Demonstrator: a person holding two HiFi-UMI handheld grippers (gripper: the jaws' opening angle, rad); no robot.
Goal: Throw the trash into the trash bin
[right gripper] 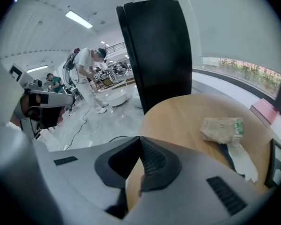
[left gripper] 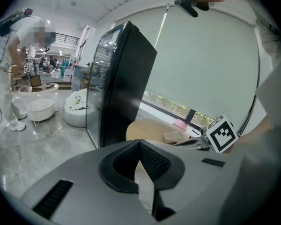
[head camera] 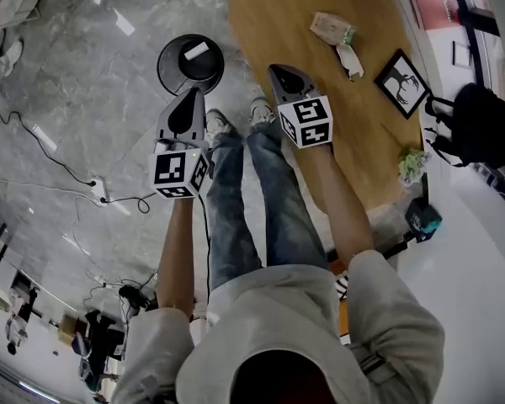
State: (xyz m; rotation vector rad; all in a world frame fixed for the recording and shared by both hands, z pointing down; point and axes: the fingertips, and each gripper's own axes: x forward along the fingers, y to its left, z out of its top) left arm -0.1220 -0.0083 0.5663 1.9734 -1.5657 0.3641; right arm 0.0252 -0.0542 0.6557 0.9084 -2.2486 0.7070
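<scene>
A round black trash bin point(head camera: 191, 64) stands on the floor by the end of the wooden table point(head camera: 320, 124), with a white scrap inside it. On the table lie a crumpled paper bag point(head camera: 332, 29) point(right gripper: 222, 129) and a white wrapper point(head camera: 349, 60) point(right gripper: 242, 159). My left gripper point(head camera: 191, 98) point(left gripper: 139, 144) hovers over the floor just short of the bin, jaws shut and empty. Over the table's near edge is my right gripper point(head camera: 276, 71) point(right gripper: 140, 142), also shut with nothing in it and short of the bag.
A framed picture point(head camera: 401, 82), a pale green bundle point(head camera: 412, 165) and a black bag point(head camera: 480, 124) sit along the table's right side. A power strip point(head camera: 98, 190) and cables lie on the floor at left. A tall black cabinet point(right gripper: 157, 55) rises beyond the table.
</scene>
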